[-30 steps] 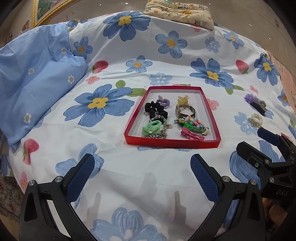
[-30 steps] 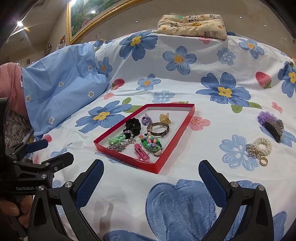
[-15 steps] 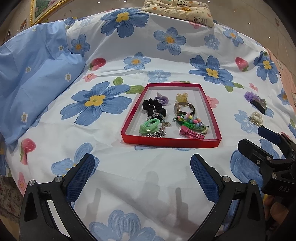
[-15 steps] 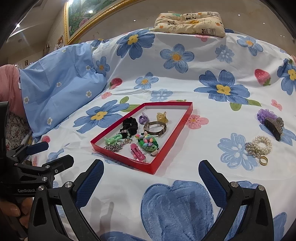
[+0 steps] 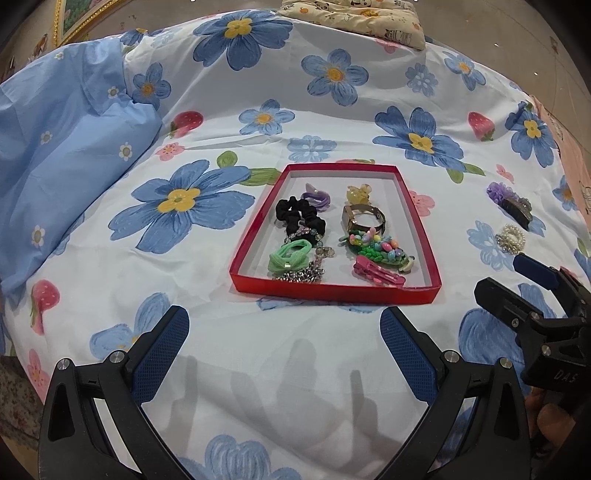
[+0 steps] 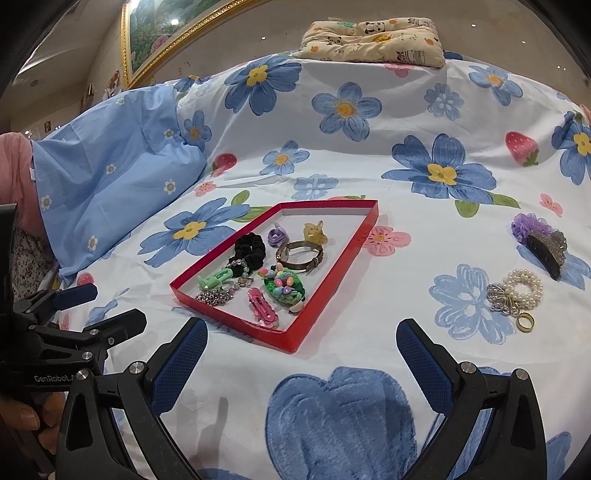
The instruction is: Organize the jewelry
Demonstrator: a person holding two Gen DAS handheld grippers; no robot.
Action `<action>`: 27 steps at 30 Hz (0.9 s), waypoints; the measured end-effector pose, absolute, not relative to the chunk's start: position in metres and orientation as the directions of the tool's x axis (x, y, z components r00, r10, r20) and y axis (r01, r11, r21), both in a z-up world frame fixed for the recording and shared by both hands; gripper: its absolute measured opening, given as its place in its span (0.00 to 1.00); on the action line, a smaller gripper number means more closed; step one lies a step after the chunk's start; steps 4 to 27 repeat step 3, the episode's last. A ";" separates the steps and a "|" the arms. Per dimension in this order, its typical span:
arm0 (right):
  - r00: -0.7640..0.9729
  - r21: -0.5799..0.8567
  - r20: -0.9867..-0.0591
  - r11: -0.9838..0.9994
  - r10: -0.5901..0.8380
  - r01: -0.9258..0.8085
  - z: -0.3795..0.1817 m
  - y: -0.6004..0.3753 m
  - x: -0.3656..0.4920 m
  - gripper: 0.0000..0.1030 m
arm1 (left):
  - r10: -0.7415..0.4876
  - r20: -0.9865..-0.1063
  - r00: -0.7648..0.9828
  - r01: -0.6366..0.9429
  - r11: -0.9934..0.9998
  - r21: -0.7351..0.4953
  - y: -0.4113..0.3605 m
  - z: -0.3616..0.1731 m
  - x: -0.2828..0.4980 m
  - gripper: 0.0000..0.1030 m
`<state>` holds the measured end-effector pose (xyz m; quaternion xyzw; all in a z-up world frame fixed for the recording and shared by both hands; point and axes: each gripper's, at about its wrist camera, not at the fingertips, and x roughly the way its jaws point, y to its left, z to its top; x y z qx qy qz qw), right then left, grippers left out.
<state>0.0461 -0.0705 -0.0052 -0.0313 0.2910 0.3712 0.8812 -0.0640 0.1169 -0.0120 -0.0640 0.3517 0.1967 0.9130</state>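
A shallow red tray (image 5: 334,290) (image 6: 332,280) sits on a flowered bedspread and holds several pieces: a black scrunchie (image 5: 299,216), a green hair tie (image 5: 290,254), a pink clip (image 5: 376,273), a metal bangle (image 6: 300,254). Loose to its right lie a pearl bracelet (image 6: 526,286), a gold ring (image 6: 525,322), a dark claw clip (image 6: 546,247) and a purple scrunchie (image 6: 524,225). My left gripper (image 5: 284,341) is open and empty in front of the tray. My right gripper (image 6: 301,350) is open and empty, near the tray's front corner.
A light blue pillow (image 5: 62,162) lies at the left. A small patterned cushion (image 6: 373,40) sits at the far edge of the bed. A gold-framed picture (image 6: 162,33) hangs behind. The bed's edge runs at the right.
Both views have shifted slightly; the tray sits a little lower and closer in the frames. Both grippers stay open and nothing has been picked up.
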 end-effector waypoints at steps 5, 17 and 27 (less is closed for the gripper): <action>0.549 0.162 -0.543 0.721 0.635 -0.674 -0.006 -0.069 0.051 1.00 | 0.301 -0.675 0.674 -0.399 0.917 0.011 0.118 -0.012 -0.059 1.00; 0.549 0.162 -0.543 0.721 0.635 -0.674 -0.006 -0.069 0.051 1.00 | 0.301 -0.675 0.674 -0.399 0.917 0.011 0.118 -0.012 -0.059 1.00; 0.549 0.162 -0.543 0.721 0.635 -0.674 -0.006 -0.069 0.051 1.00 | 0.301 -0.675 0.674 -0.399 0.917 0.011 0.118 -0.012 -0.059 1.00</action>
